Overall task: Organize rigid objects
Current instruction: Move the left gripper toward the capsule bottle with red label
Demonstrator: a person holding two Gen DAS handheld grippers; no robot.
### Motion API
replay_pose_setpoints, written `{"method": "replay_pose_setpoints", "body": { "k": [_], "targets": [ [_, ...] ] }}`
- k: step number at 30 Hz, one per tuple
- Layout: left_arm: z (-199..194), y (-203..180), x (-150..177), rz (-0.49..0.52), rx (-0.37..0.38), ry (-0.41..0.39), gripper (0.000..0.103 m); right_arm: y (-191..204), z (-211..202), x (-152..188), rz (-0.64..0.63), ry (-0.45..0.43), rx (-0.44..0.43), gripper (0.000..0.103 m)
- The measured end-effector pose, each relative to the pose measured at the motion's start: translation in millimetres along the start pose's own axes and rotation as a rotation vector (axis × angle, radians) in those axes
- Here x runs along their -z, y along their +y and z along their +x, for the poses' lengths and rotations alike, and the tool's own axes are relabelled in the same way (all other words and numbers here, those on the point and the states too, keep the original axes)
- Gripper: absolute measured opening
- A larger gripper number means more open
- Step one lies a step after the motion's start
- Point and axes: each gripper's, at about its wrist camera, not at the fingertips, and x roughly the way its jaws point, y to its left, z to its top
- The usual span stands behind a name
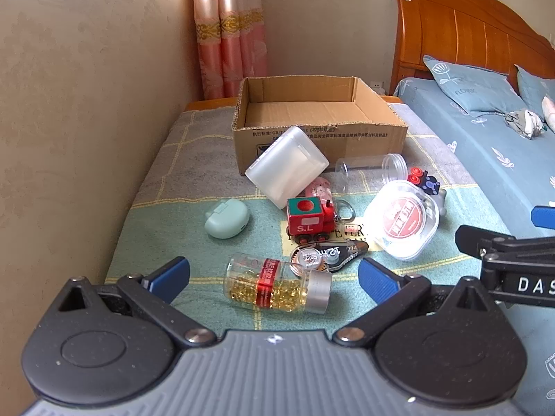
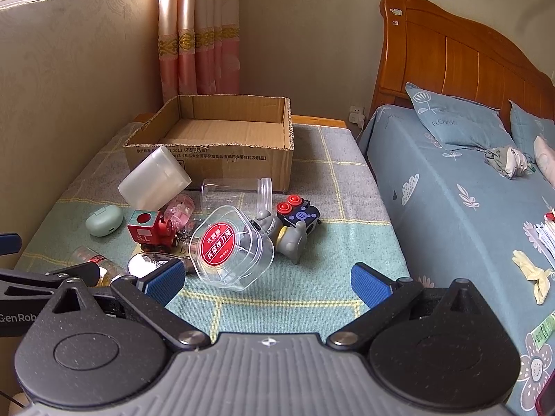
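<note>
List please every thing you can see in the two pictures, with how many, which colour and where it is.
cardboard box: 1, brown, open, nothing visible inside, far end of table
translucent box: 1, milky white, tilted against the cardboard box front
clear jar: 1, transparent, on its side before the cardboard box
round-label container: 1, clear with red label, middle of pile
toy train: 1, red and green, centre
earbud case: 1, pale green, left of train
capsule bottle: 1, clear, yellow capsules, lying nearest
correction tape: 1, black and clear, behind bottle
grey figure: 1, grey, right of pile
bed: 1, blue sheet, right
left gripper: open
right gripper: open
</note>
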Motion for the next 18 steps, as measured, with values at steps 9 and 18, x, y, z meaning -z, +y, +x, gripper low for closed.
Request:
{"method": "replay_pose_setpoints", "body": {
  "k": [9,18],
  "targets": [
    [9.8,3.2,-0.7,0.016,0.049,0.01,0.102,-3.3,8.9,-2.1,-0.011,-0.027,-0.04,0.103],
    [26.3,15.3,3.2,0.102,0.124,-0.002,0.102,-7.1,25.2,3.0,-0.104,-0.073,-0.106,0.103]
  ]
}}
